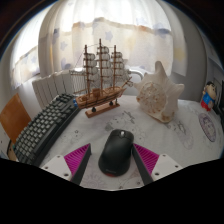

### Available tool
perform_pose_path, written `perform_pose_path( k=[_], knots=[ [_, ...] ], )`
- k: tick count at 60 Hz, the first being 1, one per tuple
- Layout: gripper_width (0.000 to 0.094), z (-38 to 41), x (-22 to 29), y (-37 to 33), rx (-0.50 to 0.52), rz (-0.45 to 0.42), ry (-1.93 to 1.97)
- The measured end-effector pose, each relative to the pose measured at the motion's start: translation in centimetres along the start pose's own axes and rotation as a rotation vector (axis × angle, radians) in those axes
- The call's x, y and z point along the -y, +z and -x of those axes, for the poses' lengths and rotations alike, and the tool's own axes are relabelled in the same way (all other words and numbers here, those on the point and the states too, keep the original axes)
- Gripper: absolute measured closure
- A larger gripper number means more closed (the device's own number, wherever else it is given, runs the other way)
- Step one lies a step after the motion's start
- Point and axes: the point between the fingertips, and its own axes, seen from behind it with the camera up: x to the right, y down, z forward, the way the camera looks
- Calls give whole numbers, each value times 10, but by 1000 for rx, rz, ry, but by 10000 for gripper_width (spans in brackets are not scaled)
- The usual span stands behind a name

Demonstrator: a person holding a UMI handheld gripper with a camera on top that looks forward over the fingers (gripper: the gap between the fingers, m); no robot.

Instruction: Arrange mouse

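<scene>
While the tool (116, 168) points forward over a pale surface (170, 140), a black computer mouse (117, 152) sits between its two fingers. Magenta pads (77, 157) flank the mouse on either side, and they look to lie close against its flanks, though whether both truly press on it cannot be told. The mouse rests on the surface with its narrower end pointing away from the tool, toward a wooden model sailing ship (102, 76).

That ship stands on a wooden base just beyond the mouse, its masts and pale sails upright. To the left of the mouse a dark keyboard (45, 125) lies at an angle, running from near the left finger back toward the ship. To the right of the ship stands a large whitish conch shell (158, 97). Further right, near the rim of the surface, a small colourful figurine (208, 96) shows, too small to make out clearly. Behind everything hang light sheer curtains (120, 25) with daylight coming through them.
</scene>
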Motion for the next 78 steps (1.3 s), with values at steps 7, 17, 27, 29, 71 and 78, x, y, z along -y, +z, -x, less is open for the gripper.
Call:
perform_pose_path(
  k=[7,17,27,29,71,78],
  knots=[
    [78,0,8,13,15,15,-8],
    [300,2,14,22,28,3,-21],
    [487,2,19,16,31,11,-91],
    [500,0,25,10,28,-2,-93],
    [518,-434,116,-75,-225,-88,-28],
    [518,-500,79,-38,-214,-35,-19]
  ],
)
